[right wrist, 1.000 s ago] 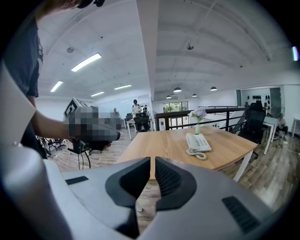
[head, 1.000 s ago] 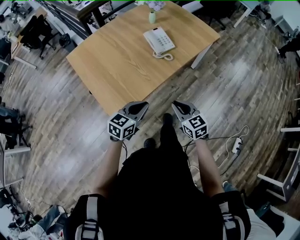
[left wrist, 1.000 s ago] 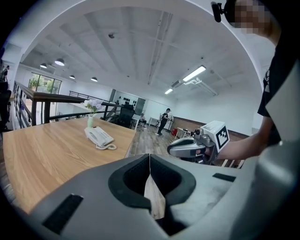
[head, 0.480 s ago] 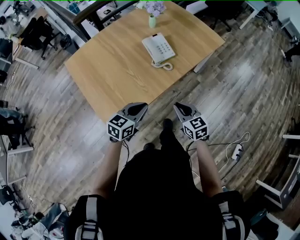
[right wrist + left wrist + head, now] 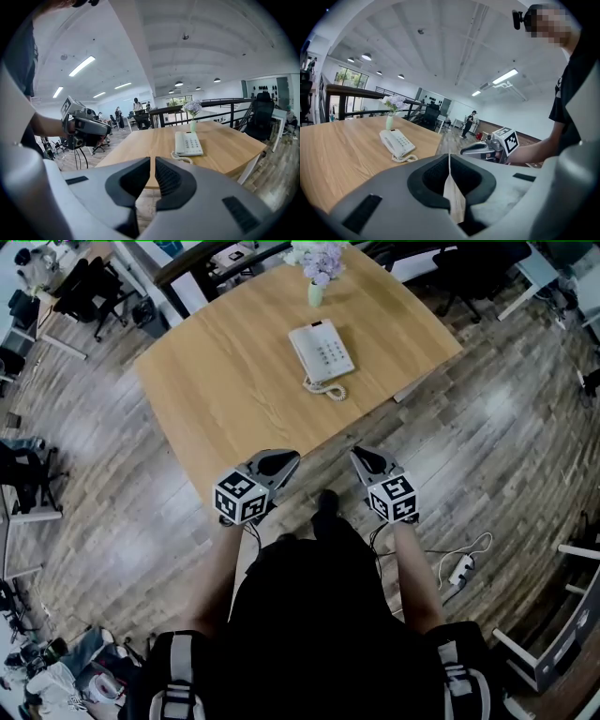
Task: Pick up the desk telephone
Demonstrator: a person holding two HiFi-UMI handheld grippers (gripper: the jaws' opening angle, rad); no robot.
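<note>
Head view: from above the person, looking steeply down on the counter [image 5: 216, 399]. Left tool [image 5: 281, 461] view and right tool [image 5: 362, 457] view: low, near level, along each tool's jaws, off the counter's near edge. All three share the counter and the telephone [image 5: 321, 351].

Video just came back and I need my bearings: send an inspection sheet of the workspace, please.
Surface: light wooden table, mostly bare.
Job's things: white push-button desk telephone lying flat on the table's far part, handset cradled, untouched.
Clutter: small green vase of pale flowers behind the telephone.
Grippers: left gripper and right gripper both shut, empty, by the table's near corner.
Cables: coiled white handset cord beside the telephone; white power strip on the grey-brown plank floor.
Surroundings: black office chairs beyond the table.
</note>
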